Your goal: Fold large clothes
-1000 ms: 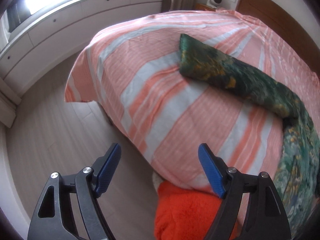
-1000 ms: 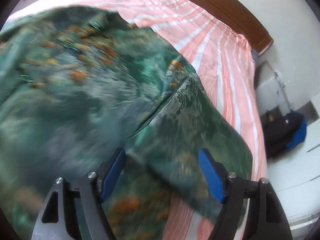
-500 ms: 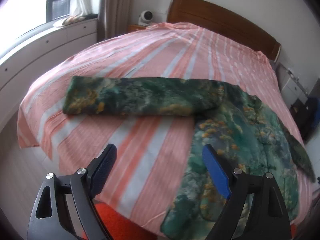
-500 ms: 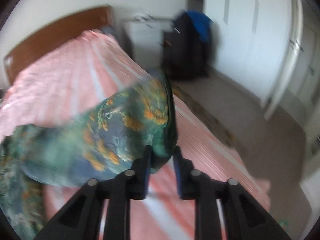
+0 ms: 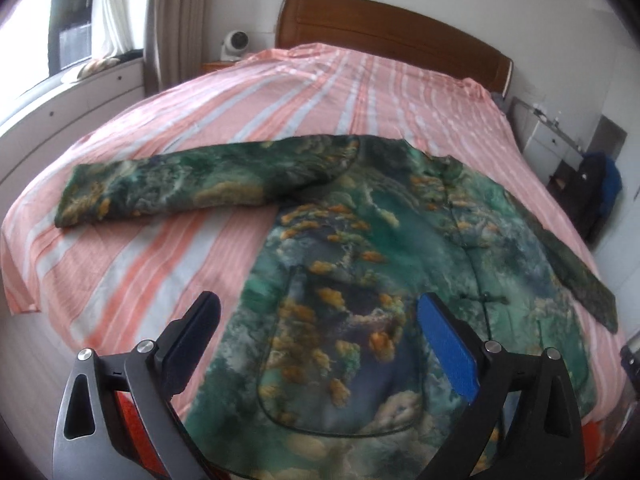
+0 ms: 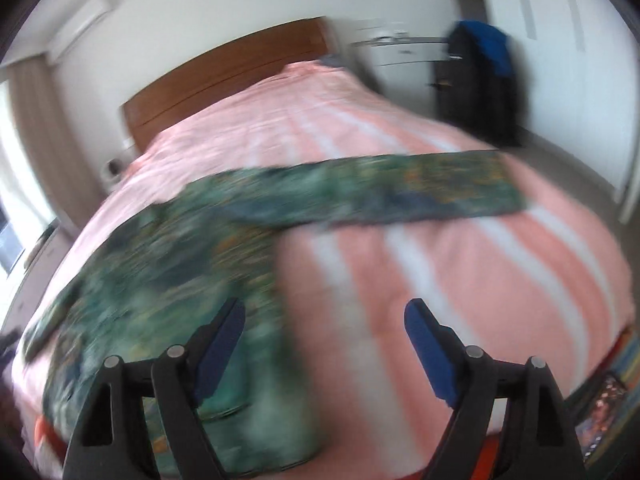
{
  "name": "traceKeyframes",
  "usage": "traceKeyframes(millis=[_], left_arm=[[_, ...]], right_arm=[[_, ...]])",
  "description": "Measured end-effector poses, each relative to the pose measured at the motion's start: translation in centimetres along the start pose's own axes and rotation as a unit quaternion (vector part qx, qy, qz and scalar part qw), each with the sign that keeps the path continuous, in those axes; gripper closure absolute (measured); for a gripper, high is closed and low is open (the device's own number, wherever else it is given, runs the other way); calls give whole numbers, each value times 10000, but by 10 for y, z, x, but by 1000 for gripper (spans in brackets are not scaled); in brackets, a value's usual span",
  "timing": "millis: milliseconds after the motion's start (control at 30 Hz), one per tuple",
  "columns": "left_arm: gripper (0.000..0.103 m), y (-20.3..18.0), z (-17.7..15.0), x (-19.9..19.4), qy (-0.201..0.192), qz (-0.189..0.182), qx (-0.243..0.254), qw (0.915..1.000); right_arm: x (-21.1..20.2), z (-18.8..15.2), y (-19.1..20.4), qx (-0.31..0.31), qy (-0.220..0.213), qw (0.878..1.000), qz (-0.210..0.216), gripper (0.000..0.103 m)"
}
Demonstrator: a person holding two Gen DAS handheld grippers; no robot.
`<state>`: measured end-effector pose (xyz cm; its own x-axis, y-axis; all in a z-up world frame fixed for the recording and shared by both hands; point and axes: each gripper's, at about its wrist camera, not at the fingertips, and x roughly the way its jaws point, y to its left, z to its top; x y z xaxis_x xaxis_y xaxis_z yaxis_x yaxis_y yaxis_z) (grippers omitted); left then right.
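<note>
Both tools empty: left tool [image 5: 318, 344] and right tool [image 6: 324, 340] jaws opening, nothing between. Jacket [image 5: 360, 280] lies spread on bed [image 5: 280, 92] ahead of me, sleeves out. Spreading looks done; next I grab a sleeve to fold inward.

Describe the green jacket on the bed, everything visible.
The green jacket lies face-up and spread flat on the pink striped bedspread. The fabric looks satiny, printed in greens, blues and orange-yellow patches. A knot-button placket runs down the front, with a piped patch pocket beside it. Both sleeves stretch sideways. Nothing grips it.
</note>
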<state>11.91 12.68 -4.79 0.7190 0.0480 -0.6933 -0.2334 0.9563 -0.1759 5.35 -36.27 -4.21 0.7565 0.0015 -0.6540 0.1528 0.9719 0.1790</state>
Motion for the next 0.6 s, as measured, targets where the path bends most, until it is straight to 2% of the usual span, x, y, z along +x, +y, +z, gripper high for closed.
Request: traceKeyframes(millis=[167,267,300,433,500,600], left_arm=[[4,-20,-17,-12,-10,-336,157,9993],[1,-26,-29,-21,28,-551,250,9982],[1,-28,-32,-23,39,-608,340,9976],[0,-35,-44,-29,31,-824,592,9948],[0,-35,-49,-31,8,-842,608,9946],[0,-34,-54,-32,4,-1033,560,9931]], right_arm=[[3,-34,77,-499,435,9949,765,16],[9,-47,94,-512,667,9908,1057,15],[9,-52,99,-491,733,9902,1086,12],[9,-64,110,-502,765,9882,1226,11],[3,-75,123,-846,694,9863,1239,11],[6,-86,140,-1477,710,9817,966,11]])
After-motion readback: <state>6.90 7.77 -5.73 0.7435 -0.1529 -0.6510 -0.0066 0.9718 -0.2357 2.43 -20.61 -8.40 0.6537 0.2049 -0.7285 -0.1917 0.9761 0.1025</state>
